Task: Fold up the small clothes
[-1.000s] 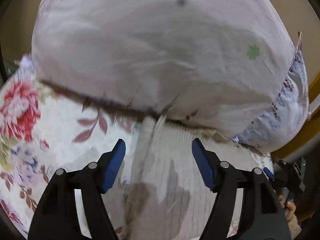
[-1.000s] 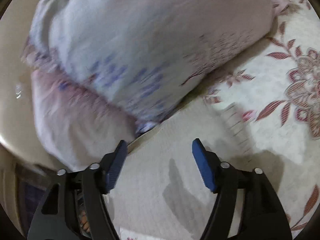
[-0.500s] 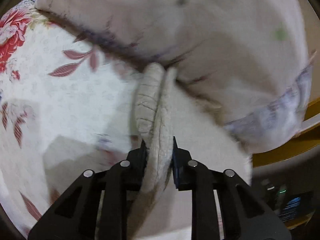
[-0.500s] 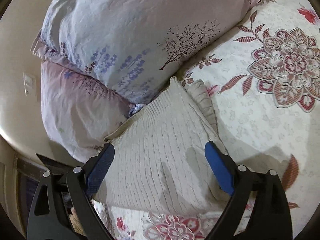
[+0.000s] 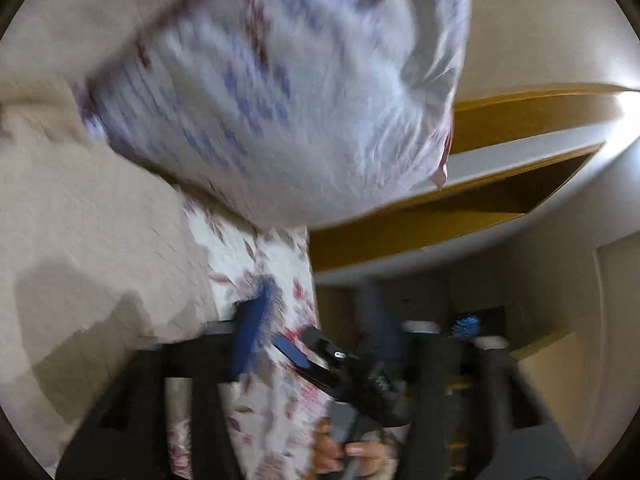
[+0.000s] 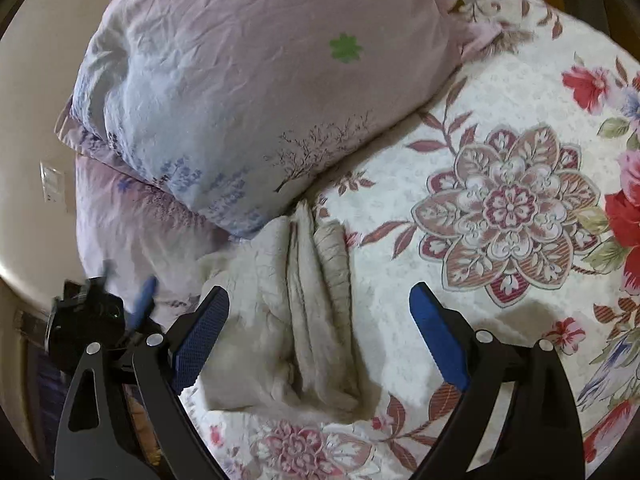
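A cream ribbed knit garment (image 6: 296,320) lies folded in ridges on the floral bedspread (image 6: 500,200), against the pillows. My right gripper (image 6: 320,336) is open and empty, its blue pads either side of the garment, just above it. In the blurred left wrist view the garment (image 5: 80,240) fills the left side. My left gripper (image 5: 320,336) is open and empty, off to the garment's right near the bed edge. It also shows in the right wrist view (image 6: 120,312) at lower left.
Two lilac pillows (image 6: 248,92) are stacked at the head of the bed, touching the garment's far end. The upper pillow (image 5: 300,100) looms in the left wrist view. A wooden bed frame (image 5: 480,208) and a dim room lie beyond the bed edge.
My left gripper, shut on the garment's folded edge half a second ago, has let go, opened and swung right toward the bed edge. The garment now lies folded. My right gripper pulled back slightly.
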Tool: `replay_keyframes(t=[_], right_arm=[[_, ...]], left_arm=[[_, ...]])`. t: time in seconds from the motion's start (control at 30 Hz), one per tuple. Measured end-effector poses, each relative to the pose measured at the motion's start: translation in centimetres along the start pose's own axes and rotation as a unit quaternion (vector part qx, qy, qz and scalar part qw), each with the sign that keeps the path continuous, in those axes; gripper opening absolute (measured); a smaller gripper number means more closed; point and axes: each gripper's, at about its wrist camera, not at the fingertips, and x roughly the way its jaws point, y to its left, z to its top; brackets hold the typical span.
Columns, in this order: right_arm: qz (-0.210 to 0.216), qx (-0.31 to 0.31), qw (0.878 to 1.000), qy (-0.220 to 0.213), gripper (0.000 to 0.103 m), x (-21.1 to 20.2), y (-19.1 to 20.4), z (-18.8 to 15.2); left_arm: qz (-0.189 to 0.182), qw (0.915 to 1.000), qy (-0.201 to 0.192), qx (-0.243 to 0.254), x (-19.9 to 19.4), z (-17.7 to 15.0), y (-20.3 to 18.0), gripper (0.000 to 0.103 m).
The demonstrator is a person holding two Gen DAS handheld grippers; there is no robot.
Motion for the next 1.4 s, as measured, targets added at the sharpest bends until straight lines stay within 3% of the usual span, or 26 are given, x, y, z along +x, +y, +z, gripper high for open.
replay_keyframes(t=[0.03,0.1,0.13,0.2,0.27,0.33,0.5,0.6,0.63,0.73,0.9,0.97,1.03,1.07,1.13,1.17,1.23,1.3,1.4], right_arm=[[0.007,0.002,1.0,0.005,0.096,0.1,-0.1,0.0],[0.017,0.006,1.0,0.017,0.095,0.6,-0.1,-0.1],[0.012,-0.005,1.0,0.012,0.093,0.8,0.4,-0.3],[0.035,-0.05,0.998,0.017,0.092,1.6,2.8,-0.7],[0.043,-0.085,0.994,0.052,0.09,3.7,5.2,-1.3],[0.019,-0.106,0.991,0.086,0.09,6.3,6.5,-1.7],[-0.021,-0.089,0.987,0.134,0.08,11.5,5.7,-2.0],[-0.024,-0.116,0.983,0.139,0.056,12.0,6.3,-2.8],[-0.031,-0.127,0.982,0.138,0.037,12.1,6.4,-3.2],[-0.017,-0.126,0.985,0.115,0.021,11.0,6.8,-3.0],[-0.041,-0.204,0.977,0.037,0.019,7.3,10.8,-2.5],[-0.058,-0.185,0.981,-0.005,0.018,5.3,10.5,-1.8],[-0.077,-0.15,0.986,-0.007,0.019,5.3,8.5,-1.5],[-0.095,-0.135,0.986,0.03,0.02,6.5,7.0,-1.6],[-0.102,-0.093,0.988,0.073,0.035,7.7,4.2,-2.3],[-0.085,-0.072,0.992,0.061,0.042,7.1,3.5,-2.4],[-0.054,-0.043,0.997,0.022,0.09,5.6,2.5,-2.1],[-0.039,-0.036,0.998,0.031,0.096,5.8,2.1,-1.6],[-0.029,-0.014,0.995,0.097,0.095,8.4,1.0,-1.6]], left_arm=[[0.045,0.9979,-0.034,0.032,-2.3,0.1,0.0,0.083],[0.125,0.9881,-0.057,0.068,-4.9,0.4,0.7,0.085],[0.178,0.98,-0.054,0.072,-6.6,0.8,1.9,0.085],[0.218,0.9737,-0.047,0.047,-8.4,0.5,4.3,0.084],[0.225,0.9728,-0.051,0.023,-9.7,0.2,5.9,0.084],[0.233,0.971,-0.053,0.011,-10.7,-0.5,6.7,0.084],[0.242,0.9693,-0.046,0.01,-11.8,-2.0,7.5,0.084],[0.245,0.9682,-0.046,0.013,-12.7,-2.3,7.6,0.084],[0.247,0.968,-0.046,0.011,-12.8,-2.4,7.8,0.084],[0.249,0.9677,-0.04,0.002,-12.1,-2.1,8.1,0.084],[0.25,0.9677,-0.028,0.021,-9.1,-1.1,7.1,0.084],[0.252,0.9668,-0.025,0.034,-8.1,-0.7,6.5,0.085],[0.254,0.9662,-0.02,0.042,-7.3,-0.5,6.3,0.086],[0.257,0.9651,-0.014,0.045,-6.8,-0.4,6.4,0.088],[0.273,0.9608,0.016,0.047,-5.4,-0.3,7.0,0.089],[0.282,0.9577,0.033,0.048,-4.7,-0.2,7.4,0.089],[0.297,0.9514,0.067,0.047,-3.3,-0.2,8.2,0.09],[0.299,0.95,0.077,0.049,-2.4,-0.2,8.7,0.092],[0.287,0.954,0.071,0.05,-1.3,0.2,9.0,0.092]])
